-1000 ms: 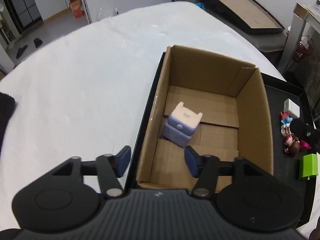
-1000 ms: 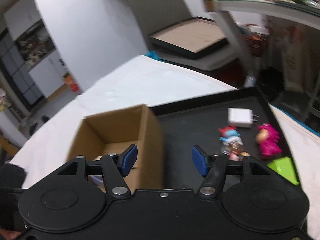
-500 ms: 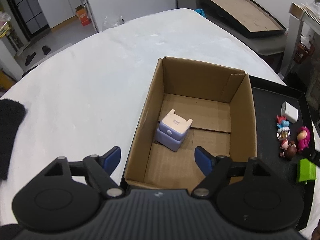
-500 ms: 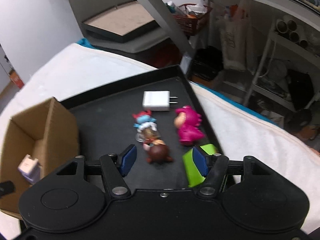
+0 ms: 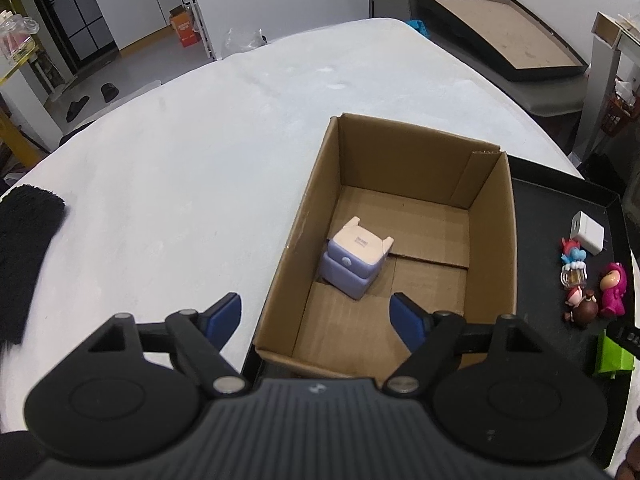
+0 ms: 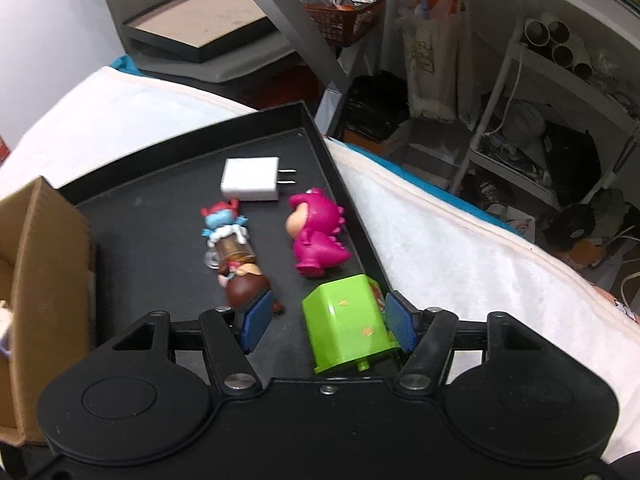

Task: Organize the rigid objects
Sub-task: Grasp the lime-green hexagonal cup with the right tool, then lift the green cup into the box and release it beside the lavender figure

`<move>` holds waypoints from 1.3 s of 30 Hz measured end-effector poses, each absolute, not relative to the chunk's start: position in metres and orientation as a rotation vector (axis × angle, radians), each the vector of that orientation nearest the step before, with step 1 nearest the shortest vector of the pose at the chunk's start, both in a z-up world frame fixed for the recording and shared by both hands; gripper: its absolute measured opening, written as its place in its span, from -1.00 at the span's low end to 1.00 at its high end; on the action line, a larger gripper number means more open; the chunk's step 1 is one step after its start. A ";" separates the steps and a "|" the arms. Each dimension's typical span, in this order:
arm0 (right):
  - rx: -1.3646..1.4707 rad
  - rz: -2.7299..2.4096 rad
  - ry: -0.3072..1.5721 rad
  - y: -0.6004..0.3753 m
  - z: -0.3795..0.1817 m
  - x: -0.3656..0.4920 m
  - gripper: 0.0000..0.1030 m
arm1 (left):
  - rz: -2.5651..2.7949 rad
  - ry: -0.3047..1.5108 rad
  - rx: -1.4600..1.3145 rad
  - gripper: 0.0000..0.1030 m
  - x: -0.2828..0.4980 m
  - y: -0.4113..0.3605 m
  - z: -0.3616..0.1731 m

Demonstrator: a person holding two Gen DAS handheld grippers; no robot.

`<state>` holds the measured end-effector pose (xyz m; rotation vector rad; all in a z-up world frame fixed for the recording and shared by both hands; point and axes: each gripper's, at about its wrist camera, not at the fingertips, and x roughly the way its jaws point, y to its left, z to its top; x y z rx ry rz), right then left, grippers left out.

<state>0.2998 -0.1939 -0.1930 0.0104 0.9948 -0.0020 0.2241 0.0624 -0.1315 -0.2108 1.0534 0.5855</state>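
Note:
A cardboard box (image 5: 490, 216) holds a lilac and cream block toy (image 5: 355, 262). My left gripper (image 5: 316, 316) is open and empty, above the box's near edge. On the black tray (image 6: 160, 216) lie a white charger (image 6: 251, 179), a blue-haired figure (image 6: 226, 236), a brown-haired figure (image 6: 246, 286), a pink dinosaur figure (image 6: 318, 236) and a green block (image 6: 348, 322). My right gripper (image 6: 326, 322) is open, its fingers on either side of the green block, which sits nearer the right finger.
The box (image 6: 40, 264) stands on the tray's left part. The tray's right rim (image 6: 352, 208) runs close beside the green block. A black fuzzy cloth (image 5: 24, 248) lies at the table's left. Shelves and clutter stand beyond the table's right edge.
My right gripper swung from the box to the tray and came down around the green block. My left gripper opened wider and drew back and up from the box.

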 end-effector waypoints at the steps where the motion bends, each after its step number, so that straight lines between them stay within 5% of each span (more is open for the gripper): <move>1: 0.006 -0.012 1.005 -0.195 -0.198 0.302 0.19 | 0.582 1.053 -0.207 0.55 0.224 0.061 -0.131; 16: -0.041 0.047 1.060 -0.186 -0.223 0.304 0.02 | 0.584 1.037 -0.203 0.55 0.220 0.060 -0.123; 39: 0.252 0.268 0.805 -0.188 -0.163 0.288 0.01 | 0.605 1.009 -0.188 0.55 0.210 0.082 -0.124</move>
